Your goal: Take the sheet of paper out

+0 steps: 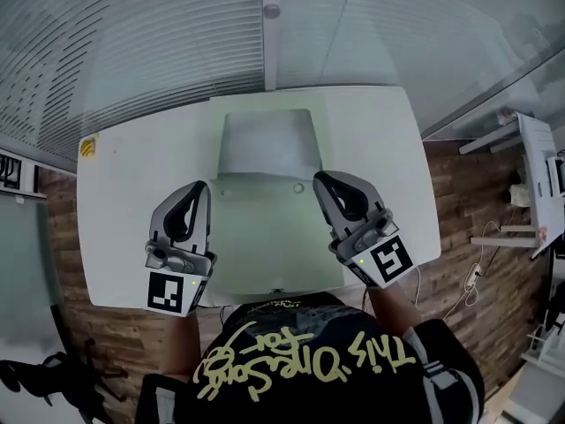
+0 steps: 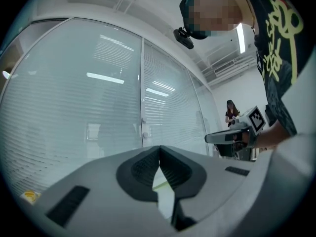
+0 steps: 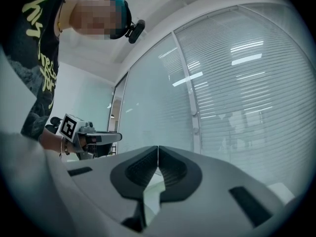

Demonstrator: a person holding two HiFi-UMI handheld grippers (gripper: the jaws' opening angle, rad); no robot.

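Closest to us, at the bottom of the head view, is the person's black shirt (image 1: 309, 360) with yellow writing. Just above it we see the two tools held over the white table (image 1: 124, 237). The left gripper (image 1: 201, 185) is at the lower left and the right gripper (image 1: 320, 177) is at the lower right. Each gripper's own view shows its two jaws pressed tight together with nothing between them, so both are closed and hold nothing. Between them, in the middle of the frame, lies a pale flat pouch (image 1: 265, 237). We cannot tell if either tip touches it. What looks like its flap (image 1: 267, 140) is folded up and away, above a small round button (image 1: 298, 187). We cannot see the sheet of paper by itself. We think it is inside the pouch, so the pouch looks open but the paper has not come out. Grabbing the paper and pulling it free are left to do. Farthest away, across the top, is a glass wall with blinds (image 1: 132, 34).
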